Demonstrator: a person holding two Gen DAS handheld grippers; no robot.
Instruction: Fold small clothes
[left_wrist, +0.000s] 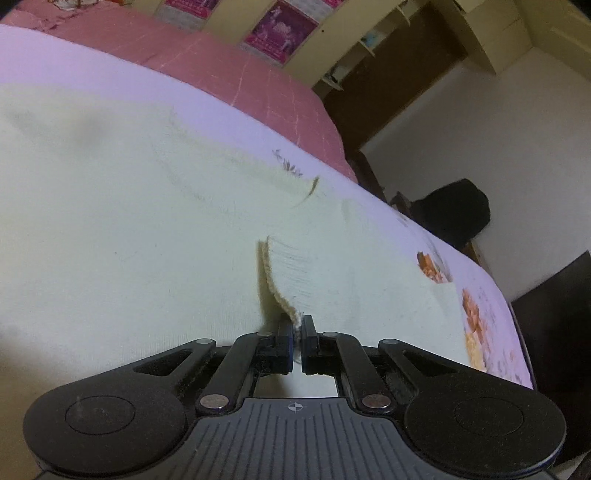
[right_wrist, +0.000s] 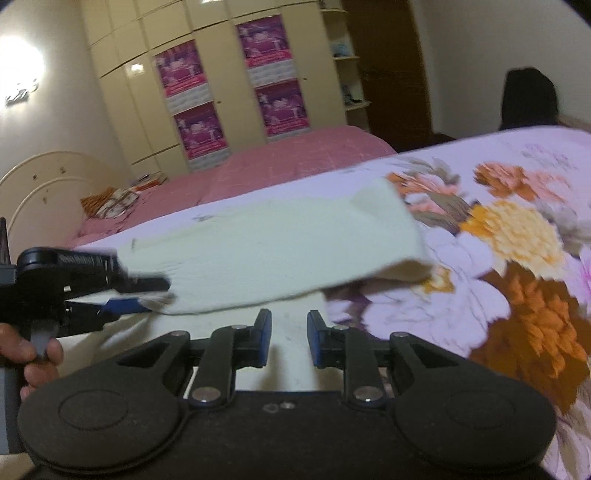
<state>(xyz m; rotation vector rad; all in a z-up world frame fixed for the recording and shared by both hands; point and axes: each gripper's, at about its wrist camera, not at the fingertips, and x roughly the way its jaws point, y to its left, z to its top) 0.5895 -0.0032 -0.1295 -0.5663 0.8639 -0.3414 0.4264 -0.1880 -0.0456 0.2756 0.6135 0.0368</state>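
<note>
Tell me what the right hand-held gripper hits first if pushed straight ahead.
Probably the pale cloth: the open right hand-held gripper points at its lifted lower edge, which the left hand-held gripper pinches. Depth is unclear.

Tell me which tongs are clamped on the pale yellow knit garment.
The left tongs, shut on the pale yellow knit garment's ribbed edge; the right tongs stand open, holding nothing.

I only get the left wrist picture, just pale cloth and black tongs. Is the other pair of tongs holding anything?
Observer: No, the right tongs are open and empty, just below the cream garment.
Operator: What is underneath it all?
Observer: A lilac bedspread with large orange and yellow flowers.
Operator: Is the cloth lying flat?
Observer: No; the left tongs lift one edge, and the far end droops onto the bedspread.
</note>
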